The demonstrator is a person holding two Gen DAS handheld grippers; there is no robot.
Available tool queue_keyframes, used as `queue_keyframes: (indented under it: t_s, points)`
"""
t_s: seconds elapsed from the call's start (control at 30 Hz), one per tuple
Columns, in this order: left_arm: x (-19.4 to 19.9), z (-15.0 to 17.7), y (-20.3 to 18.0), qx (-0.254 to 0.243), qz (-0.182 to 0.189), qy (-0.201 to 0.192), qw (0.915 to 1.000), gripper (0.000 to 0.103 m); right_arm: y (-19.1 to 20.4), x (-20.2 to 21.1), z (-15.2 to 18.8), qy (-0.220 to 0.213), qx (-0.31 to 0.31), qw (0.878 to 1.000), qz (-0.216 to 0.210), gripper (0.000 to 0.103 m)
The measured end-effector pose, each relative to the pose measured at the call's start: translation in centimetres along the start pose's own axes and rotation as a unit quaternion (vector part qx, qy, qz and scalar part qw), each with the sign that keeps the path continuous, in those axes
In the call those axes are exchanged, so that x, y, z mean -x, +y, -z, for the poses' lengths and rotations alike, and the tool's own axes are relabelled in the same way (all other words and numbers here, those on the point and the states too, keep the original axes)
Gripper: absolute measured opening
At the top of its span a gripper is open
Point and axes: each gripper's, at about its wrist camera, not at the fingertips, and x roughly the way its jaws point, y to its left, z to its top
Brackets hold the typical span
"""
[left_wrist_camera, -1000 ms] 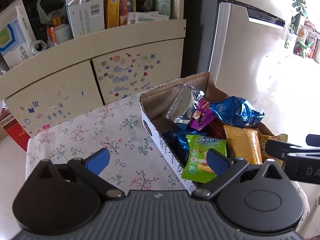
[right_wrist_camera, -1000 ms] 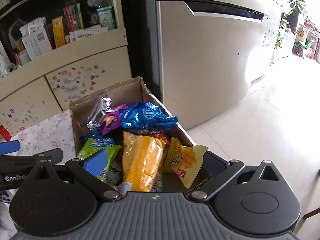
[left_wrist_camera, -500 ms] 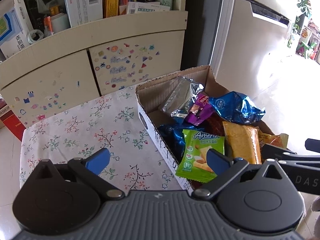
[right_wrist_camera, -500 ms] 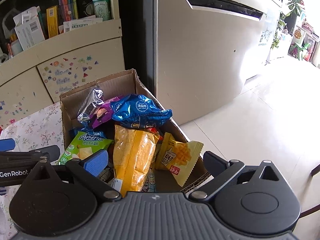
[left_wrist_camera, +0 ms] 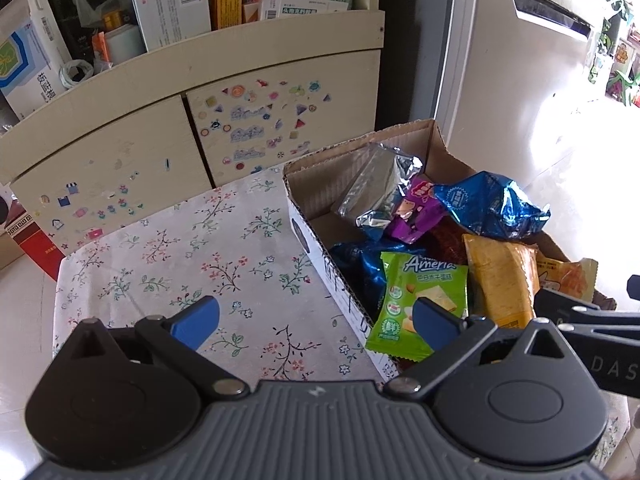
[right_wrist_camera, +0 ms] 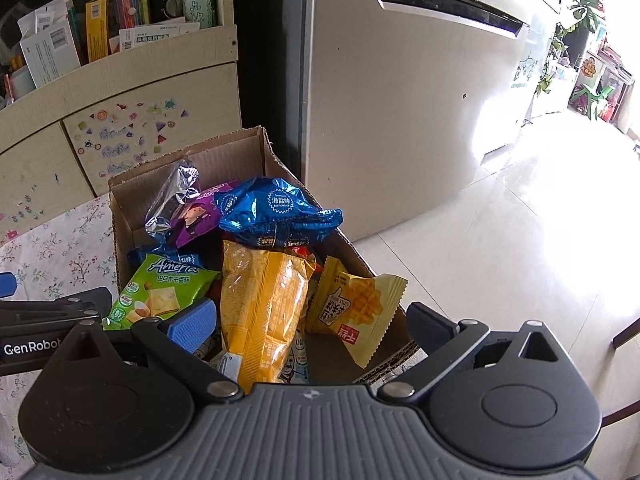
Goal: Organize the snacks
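snack packets heaped loose in cardboard box (right_wrist_camera: 276, 160), green America pack (left_wrist_camera: 420, 300) leaning on near wall | box at edge of floral tablecloth (left_wrist_camera: 180, 260) | left gripper (left_wrist_camera: 316, 320) wide open, empty | right gripper (right_wrist_camera: 312, 324) wide open, empty, poised over yellow bag (right_wrist_camera: 264, 312)

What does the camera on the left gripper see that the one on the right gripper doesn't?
Only the left wrist view shows most of the flowered tablecloth and a red box on the floor. Only the right wrist view shows the waffle snack packet whole, and the bright tiled floor. Both show the cardboard box, the green packet, the blue foil bag, and both grippers open: left, right.
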Motion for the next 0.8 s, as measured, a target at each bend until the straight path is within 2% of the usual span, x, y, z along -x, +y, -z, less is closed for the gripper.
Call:
queue_keyframes:
  t_s: [0.37, 0.8]
  points:
    - [-0.12, 0.02, 0.05, 0.000, -0.006, 0.001, 1.0000, 0.102, 0.15, -0.25, -0.02, 0.003, 0.002, 1.000, 0.002, 0.103]
    - [0.51, -0.04, -0.05, -0.010, -0.021, -0.018, 0.9996, 0.102, 0.26, -0.17, 0.02, 0.003, 0.003, 1.000, 0.000, 0.103]
